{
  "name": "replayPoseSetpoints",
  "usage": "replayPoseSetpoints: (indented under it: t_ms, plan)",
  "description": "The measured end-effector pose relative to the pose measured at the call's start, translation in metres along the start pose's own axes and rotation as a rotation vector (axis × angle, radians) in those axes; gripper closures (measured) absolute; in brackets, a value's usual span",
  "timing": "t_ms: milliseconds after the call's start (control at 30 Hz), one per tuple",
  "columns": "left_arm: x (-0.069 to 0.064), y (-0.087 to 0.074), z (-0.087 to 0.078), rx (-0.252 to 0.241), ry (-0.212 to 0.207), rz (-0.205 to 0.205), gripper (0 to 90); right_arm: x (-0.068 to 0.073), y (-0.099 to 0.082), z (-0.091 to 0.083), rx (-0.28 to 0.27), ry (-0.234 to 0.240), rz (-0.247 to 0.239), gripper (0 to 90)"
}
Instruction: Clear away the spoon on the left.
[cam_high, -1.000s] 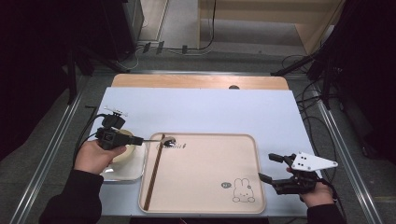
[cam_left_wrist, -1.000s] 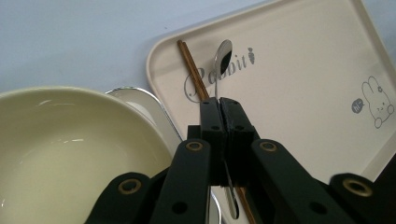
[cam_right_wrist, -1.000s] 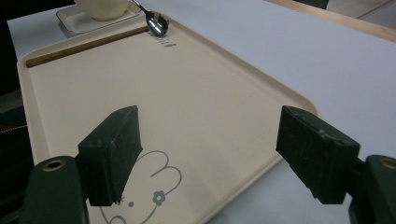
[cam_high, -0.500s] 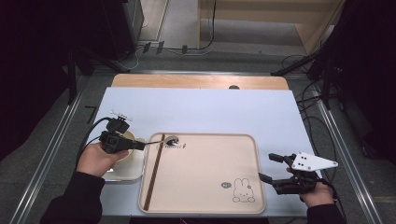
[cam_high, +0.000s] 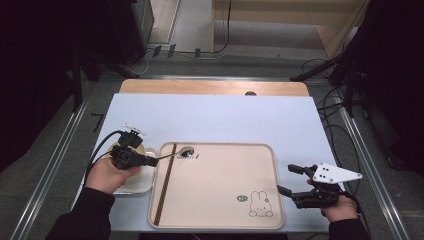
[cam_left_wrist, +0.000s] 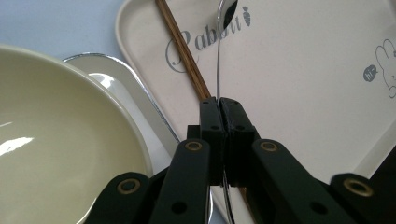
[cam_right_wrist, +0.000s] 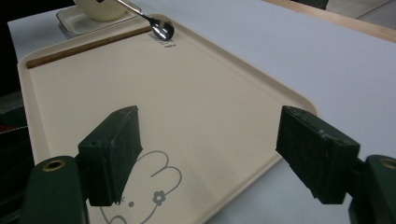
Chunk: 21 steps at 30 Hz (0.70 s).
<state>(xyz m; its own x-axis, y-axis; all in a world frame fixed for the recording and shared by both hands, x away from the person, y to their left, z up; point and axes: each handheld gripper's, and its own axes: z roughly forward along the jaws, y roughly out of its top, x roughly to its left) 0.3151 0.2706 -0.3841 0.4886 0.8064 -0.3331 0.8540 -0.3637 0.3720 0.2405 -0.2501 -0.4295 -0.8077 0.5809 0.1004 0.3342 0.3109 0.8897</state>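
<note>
Spoon (cam_left_wrist: 219, 60) | thin steel, stiff, light, slick; I judge mid-handle the best hold | left gripper (cam_left_wrist: 219, 103) fingers clenched on its handle, bowl resting at tray (cam_high: 225, 200) top edge beside chopsticks (cam_high: 165, 182) | right gripper (cam_right_wrist: 224, 154) fingers released, over tray corner | tray matte, smooth, rimmed.

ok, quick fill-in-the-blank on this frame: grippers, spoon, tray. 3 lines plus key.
1. The left gripper is shut on the handle of a metal ____.
2. The right gripper has its jaws ____, with nothing between them.
3. The chopsticks lie along the tray's ____ edge in the high view.

Missing words: spoon; open; left
</note>
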Motion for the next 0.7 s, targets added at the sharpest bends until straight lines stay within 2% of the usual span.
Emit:
replayPoseSetpoints:
  t_ms: [267, 533, 700]
  plan:
    - [-0.004, -0.01, 0.009, 0.026, 0.004, -0.004, 89.4, 0.001, 0.0, 0.0, 0.0, 0.002, -0.001, 22.4]
    - [-0.006, -0.017, 0.016, 0.016, 0.017, -0.019, 88.2, 0.001, 0.0, 0.0, -0.003, 0.002, -0.006, 22.4]
    - [-0.01, -0.018, 0.023, 0.038, 0.025, -0.016, 88.0, 0.001, 0.001, 0.0, 0.0, 0.007, -0.008, 22.4]
